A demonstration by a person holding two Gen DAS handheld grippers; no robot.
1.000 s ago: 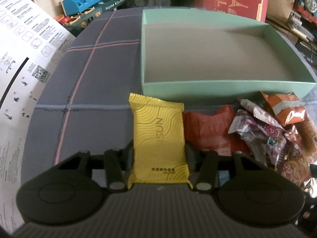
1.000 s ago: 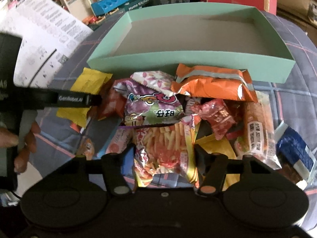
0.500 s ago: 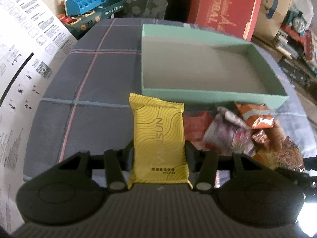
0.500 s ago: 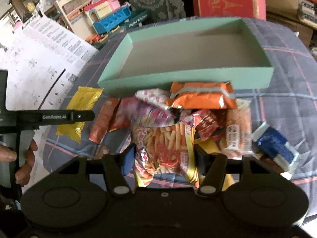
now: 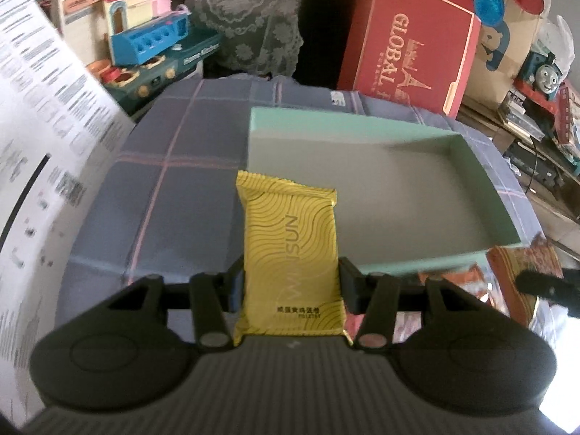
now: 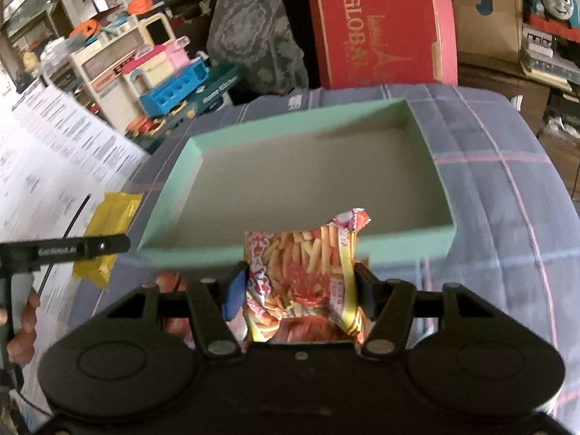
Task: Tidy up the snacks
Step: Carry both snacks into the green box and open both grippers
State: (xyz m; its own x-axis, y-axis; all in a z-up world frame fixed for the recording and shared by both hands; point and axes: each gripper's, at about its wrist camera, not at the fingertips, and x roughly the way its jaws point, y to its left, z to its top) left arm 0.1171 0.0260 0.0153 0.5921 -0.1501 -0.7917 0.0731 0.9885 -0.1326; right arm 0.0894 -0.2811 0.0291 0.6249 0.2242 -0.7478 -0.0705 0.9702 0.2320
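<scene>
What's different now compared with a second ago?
Both grippers have risen and moved toward the mint-green box. The right gripper has lifted the fries packet clear of the snack pile; the left gripper has carried the yellow packet over the box's near corner. Both grips are unchanged, and the box remains empty.

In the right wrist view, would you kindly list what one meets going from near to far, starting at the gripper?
Right gripper → fries snack packet held between its fingers → mint-green box, nothing in it → red Global carton.
</scene>
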